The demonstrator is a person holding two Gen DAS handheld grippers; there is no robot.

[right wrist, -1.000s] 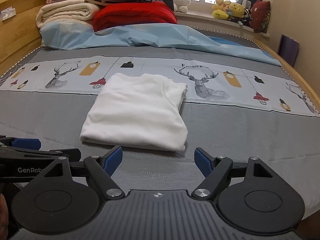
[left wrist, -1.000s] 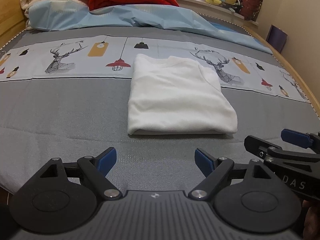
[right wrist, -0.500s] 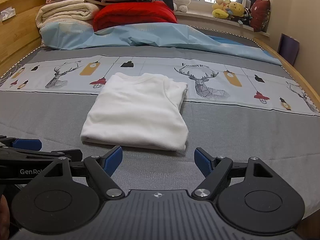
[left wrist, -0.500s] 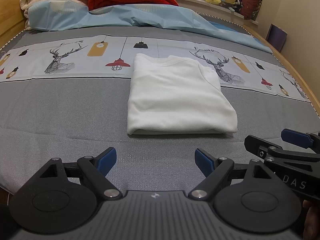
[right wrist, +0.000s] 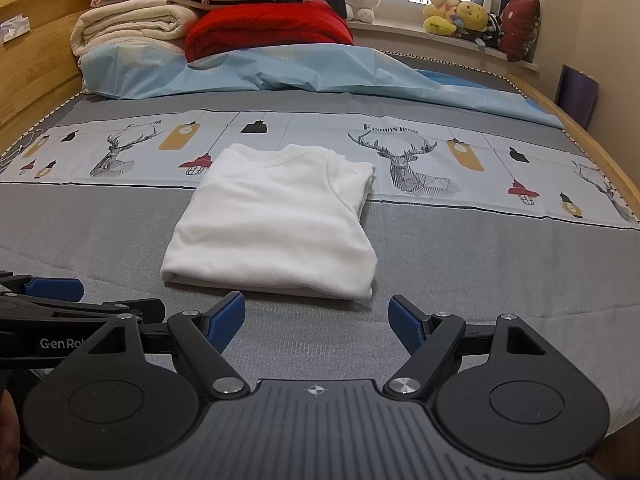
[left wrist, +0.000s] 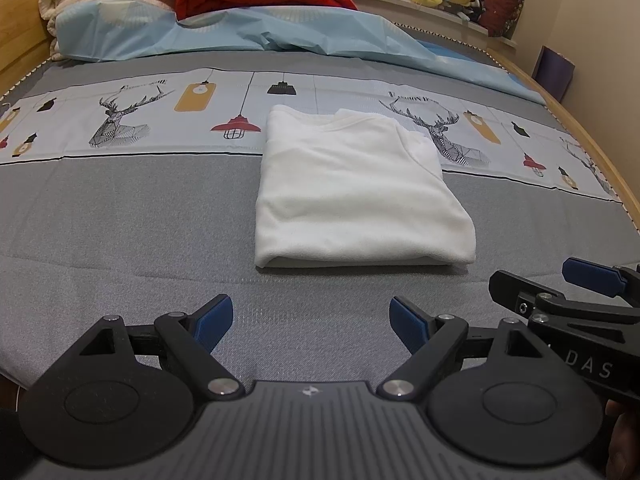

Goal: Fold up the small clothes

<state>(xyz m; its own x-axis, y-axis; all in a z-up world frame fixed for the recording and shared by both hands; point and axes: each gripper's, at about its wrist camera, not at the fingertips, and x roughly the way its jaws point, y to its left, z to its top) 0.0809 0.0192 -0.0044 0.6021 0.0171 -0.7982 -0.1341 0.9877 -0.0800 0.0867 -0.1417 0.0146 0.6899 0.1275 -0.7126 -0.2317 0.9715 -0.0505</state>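
Observation:
A white garment (left wrist: 356, 192) lies folded into a neat rectangle on the grey bed cover, its folded edge toward me; it also shows in the right wrist view (right wrist: 276, 224). My left gripper (left wrist: 310, 322) is open and empty, held back from the garment's near edge. My right gripper (right wrist: 316, 320) is open and empty, also just short of the near edge. The right gripper's fingers (left wrist: 588, 278) show at the right of the left wrist view, and the left gripper's fingers (right wrist: 54, 288) at the left of the right wrist view.
A light blue sheet (right wrist: 300, 72), a red blanket (right wrist: 268, 26) and stacked cream blankets (right wrist: 128, 28) lie at the bed's far end. Plush toys (right wrist: 456, 14) sit on the window sill. A wooden bed frame (right wrist: 592, 152) runs along the right side.
Both grippers have drifted very slightly; the garment has not moved and both grippers stay open.

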